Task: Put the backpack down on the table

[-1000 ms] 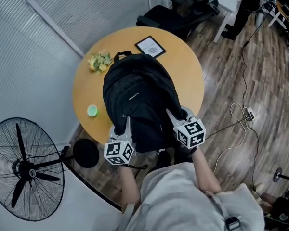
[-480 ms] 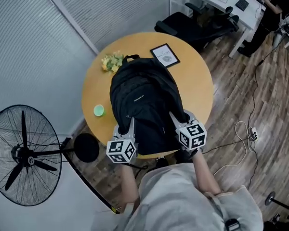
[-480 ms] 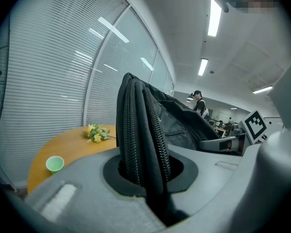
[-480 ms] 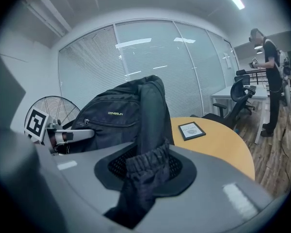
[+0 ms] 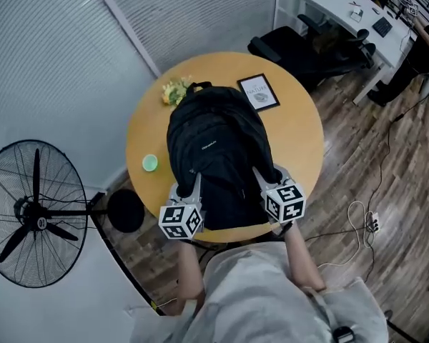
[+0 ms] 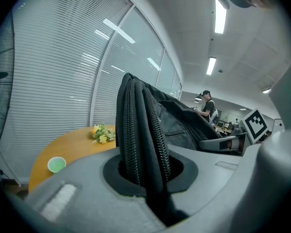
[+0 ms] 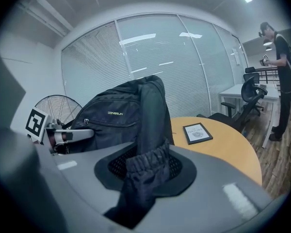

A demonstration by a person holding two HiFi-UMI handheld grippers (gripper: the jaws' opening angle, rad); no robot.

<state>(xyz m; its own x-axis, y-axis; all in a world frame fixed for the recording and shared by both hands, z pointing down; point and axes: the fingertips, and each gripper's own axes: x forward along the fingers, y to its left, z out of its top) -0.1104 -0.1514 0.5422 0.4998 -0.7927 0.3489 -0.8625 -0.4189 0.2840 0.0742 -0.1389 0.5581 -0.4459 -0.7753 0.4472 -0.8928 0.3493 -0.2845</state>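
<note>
A black backpack [image 5: 214,152] lies lengthwise over the round wooden table [image 5: 300,138], its near end at the table's front edge. My left gripper [image 5: 189,185] is shut on the backpack's left side; in the left gripper view its zipped edge [image 6: 138,140] runs up from between the jaws. My right gripper [image 5: 266,179] is shut on the right side, where the right gripper view shows a gathered elastic edge [image 7: 145,164] clamped between the jaws. Whether the backpack rests fully on the table I cannot tell.
On the table are a framed picture [image 5: 258,93] at the far right, a small bunch of flowers [image 5: 174,91] at the far left and a green cup [image 5: 150,163] at the left. A standing fan [image 5: 36,214] is on the floor at the left. Office chairs and desks stand beyond the table.
Both grippers and the backpack have moved forward over the table; more of the tabletop now shows around the bag. The grip on both sides is unchanged.
</note>
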